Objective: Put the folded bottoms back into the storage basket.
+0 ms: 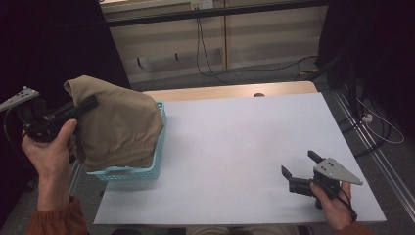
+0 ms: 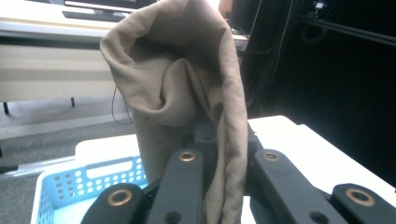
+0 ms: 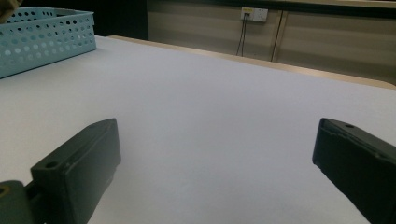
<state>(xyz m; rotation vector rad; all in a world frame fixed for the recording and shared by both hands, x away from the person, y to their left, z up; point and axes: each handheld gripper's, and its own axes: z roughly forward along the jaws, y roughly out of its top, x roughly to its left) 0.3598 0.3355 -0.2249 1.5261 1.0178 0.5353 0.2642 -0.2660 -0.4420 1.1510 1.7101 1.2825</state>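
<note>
Tan cloth point(image 2: 187, 84) sits pinched in my left claw point(image 1: 80, 108), hanging over the basket point(image 1: 147, 171) below for dropping in. Right claw point(image 1: 301, 169) rests wide open, empty, on the table point(image 1: 235, 142)

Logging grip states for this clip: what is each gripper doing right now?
Left gripper: shut on the tan cloth, above the light blue basket.
Right gripper: open, holding nothing, over the white table.

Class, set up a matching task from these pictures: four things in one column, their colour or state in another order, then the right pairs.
1. cloth
2. basket
3. left gripper
4. right gripper

A. jaws open above the white table
B. light blue, perforated
C. tan, hanging into the basket
D. jaws shut on the cloth

Pairs: 1-C, 2-B, 3-D, 4-A
</note>
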